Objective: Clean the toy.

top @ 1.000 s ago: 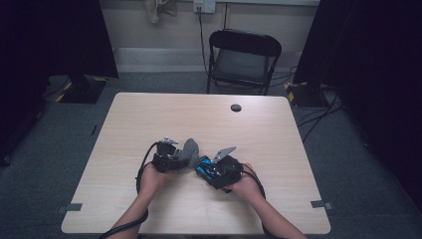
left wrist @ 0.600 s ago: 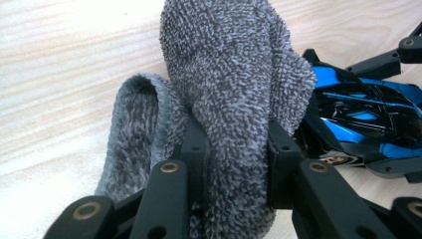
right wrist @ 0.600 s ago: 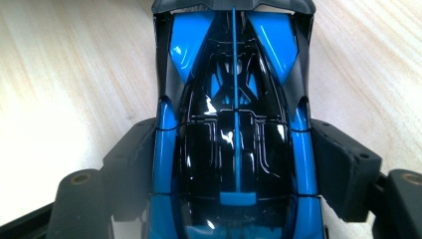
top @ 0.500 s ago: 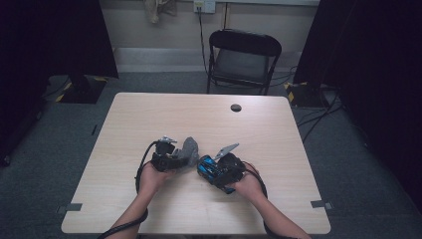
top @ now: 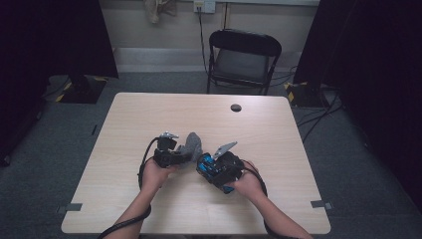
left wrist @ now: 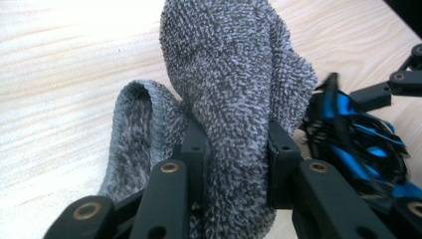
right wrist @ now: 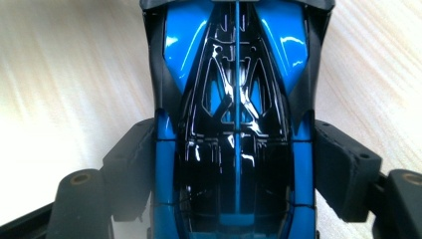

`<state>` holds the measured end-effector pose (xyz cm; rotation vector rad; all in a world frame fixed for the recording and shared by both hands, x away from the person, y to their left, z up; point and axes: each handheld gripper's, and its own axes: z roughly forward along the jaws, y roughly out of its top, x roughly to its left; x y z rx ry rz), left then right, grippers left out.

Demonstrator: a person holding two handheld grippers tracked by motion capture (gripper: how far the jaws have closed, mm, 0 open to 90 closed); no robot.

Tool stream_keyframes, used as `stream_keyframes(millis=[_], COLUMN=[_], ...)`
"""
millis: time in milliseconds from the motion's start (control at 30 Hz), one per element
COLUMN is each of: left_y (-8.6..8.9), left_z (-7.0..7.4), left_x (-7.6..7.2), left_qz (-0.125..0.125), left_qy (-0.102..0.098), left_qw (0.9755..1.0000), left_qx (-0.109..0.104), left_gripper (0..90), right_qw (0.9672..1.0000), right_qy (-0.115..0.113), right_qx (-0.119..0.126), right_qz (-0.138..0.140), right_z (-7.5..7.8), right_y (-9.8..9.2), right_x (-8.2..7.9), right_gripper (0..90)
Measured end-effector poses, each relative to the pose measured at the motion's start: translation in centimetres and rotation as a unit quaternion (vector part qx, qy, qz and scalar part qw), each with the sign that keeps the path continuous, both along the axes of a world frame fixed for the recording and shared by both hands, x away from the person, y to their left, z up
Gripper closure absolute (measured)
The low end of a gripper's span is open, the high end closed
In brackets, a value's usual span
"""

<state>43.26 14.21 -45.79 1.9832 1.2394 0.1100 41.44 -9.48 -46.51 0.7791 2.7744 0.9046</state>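
Observation:
A grey fuzzy sock (left wrist: pixel 234 74) stands up from the wooden table (top: pixel 149 114), pinched between the black jaws of my left gripper (left wrist: pixel 234 144). Its ribbed cuff folds over to the left of the jaws. In the high view the sock (top: pixel 192 143) rises just right of the left gripper (top: pixel 183 155). My right gripper (right wrist: pixel 234 164) is shut on a glossy blue and black toy car (right wrist: pixel 234 99), with its pads (right wrist: pixel 343 169) pressed on both flanks. The car (top: pixel 205 166) points toward the sock, almost touching it, and its blue body (left wrist: pixel 358 139) shows beside the sock.
A small black round object (top: pixel 236 107) lies near the table's far edge. A black folding chair (top: pixel 244 55) stands behind the table. Cables run over the floor at the right (top: pixel 318 114). Both forearms come in from the near edge.

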Motion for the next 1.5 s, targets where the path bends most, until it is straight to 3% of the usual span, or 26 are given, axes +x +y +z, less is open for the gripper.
stream_keyframes(millis=[167,367,467,533,700,767,867,933,1067,1200,1500], left_y=[0.1,0.0,-0.1,-0.1,0.0,0.0,0.0,-0.1,-0.2,-0.1,-0.2], left_z=[-0.9,-1.0,-1.0,-1.1,-1.2,-1.2,-1.2,-1.3,-1.3,-1.3,-0.9], left_x=[-0.2,-0.4,-0.5,-0.5,-0.7,-0.7,-0.7,-0.7,-0.8,-0.7,-0.2], left_qz=[-0.002,-0.007,-0.008,-0.008,-0.008,-0.008,-0.01,-0.008,-0.01,-0.01,-0.007], left_qy=[0.008,0.009,0.009,0.007,0.007,0.006,0.008,0.008,0.006,0.008,0.007], left_qw=[0.9999,0.9998,0.9997,0.9997,0.9998,0.9998,0.9998,0.9998,0.9997,0.9998,0.9998], left_qx=[0.011,0.018,0.02,0.02,0.018,0.018,0.018,0.018,0.021,0.016,0.017], left_gripper=[68.7,68.7,68.6,68.5,68.4,68.3,68.2,68.3,68.3,68.3,68.2], right_qw=[0.9999,0.9998,0.9993,0.9996,0.9989,0.9994,0.9997,0.9995,0.9994,0.9998,0.9999], right_qy=[0.009,-0.01,-0.026,-0.018,-0.016,-0.008,-0.012,-0.014,-0.002,0.017,0.009], right_qx=[-0.01,-0.013,-0.022,-0.019,-0.042,-0.031,-0.02,-0.016,-0.03,-0.013,-0.009], right_qz=[-0.003,0.008,0.013,0.012,0.014,0.011,0.007,0.022,0.015,0.004,0.005], right_z=[-1.2,-1.2,-1.1,-1.1,-1.5,-1.8,-2.0,-1.7,-1.5,-1.4,-0.4], right_y=[0.1,0.1,-0.2,-0.6,-1.8,-2.4,-2.9,-2.8,-2.4,-2.5,-2.7], right_x=[0.1,-0.2,-0.4,-0.5,-1.2,-1.4,-1.4,-1.6,-1.4,-1.3,-1.1], right_gripper=[26.1,27.0,22.5,19.2,15.1,15.1,15.2,24.4,24.9,25.1,25.2])
